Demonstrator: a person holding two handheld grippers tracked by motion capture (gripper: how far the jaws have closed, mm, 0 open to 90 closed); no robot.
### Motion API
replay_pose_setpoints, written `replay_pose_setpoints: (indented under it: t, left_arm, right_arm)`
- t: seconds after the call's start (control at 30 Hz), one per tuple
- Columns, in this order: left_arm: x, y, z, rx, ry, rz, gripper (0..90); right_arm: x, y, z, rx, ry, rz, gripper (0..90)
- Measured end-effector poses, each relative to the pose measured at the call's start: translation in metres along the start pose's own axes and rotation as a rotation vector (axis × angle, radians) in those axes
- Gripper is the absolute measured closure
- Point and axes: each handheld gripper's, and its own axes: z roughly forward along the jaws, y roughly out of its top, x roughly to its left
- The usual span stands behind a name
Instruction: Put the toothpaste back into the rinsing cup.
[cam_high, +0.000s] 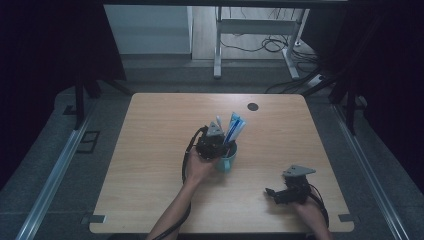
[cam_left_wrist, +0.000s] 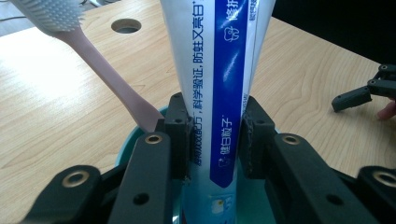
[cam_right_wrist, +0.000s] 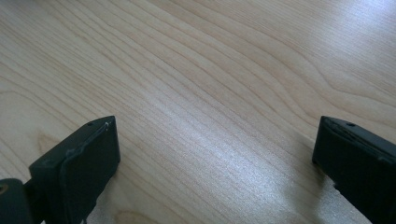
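A blue and white toothpaste tube (cam_left_wrist: 219, 70) stands upright in a teal cup (cam_left_wrist: 138, 133), and my left gripper (cam_left_wrist: 215, 140) is shut on the tube just above the rim. Beside it a pink toothbrush (cam_left_wrist: 116, 88) leans out of the same cup, bristles up. In the high view the cup (cam_high: 228, 162) sits mid-table with the tube (cam_high: 234, 127) rising from it and my left gripper (cam_high: 226, 145) at its top. My right gripper (cam_high: 271, 193) rests low near the table's front right, open. Its jaws stand wide apart over bare wood (cam_right_wrist: 215, 140), holding nothing.
The wooden table (cam_high: 150, 165) has a round cable hole (cam_high: 253, 106) near its far edge, behind the cup. A desk frame and loose cables (cam_high: 270, 45) lie on the floor beyond. Dark curtains flank both sides.
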Motion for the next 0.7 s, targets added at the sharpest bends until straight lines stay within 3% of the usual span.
replay_pose_setpoints:
  t: [0.4, 0.7]
  left_arm:
    - [-0.0005, 0.0016, -0.0010, 0.014, -0.002, -0.005, 66.8]
    - [-0.0025, 0.0049, -0.0080, -0.008, 0.010, 0.003, 58.1]
  right_arm:
    - [0.0000, 0.0000, 0.0000, 0.000, 0.000, 0.000, 0.4]
    - [0.0000, 0.0000, 0.0000, 0.000, 0.000, 0.000, 0.4]
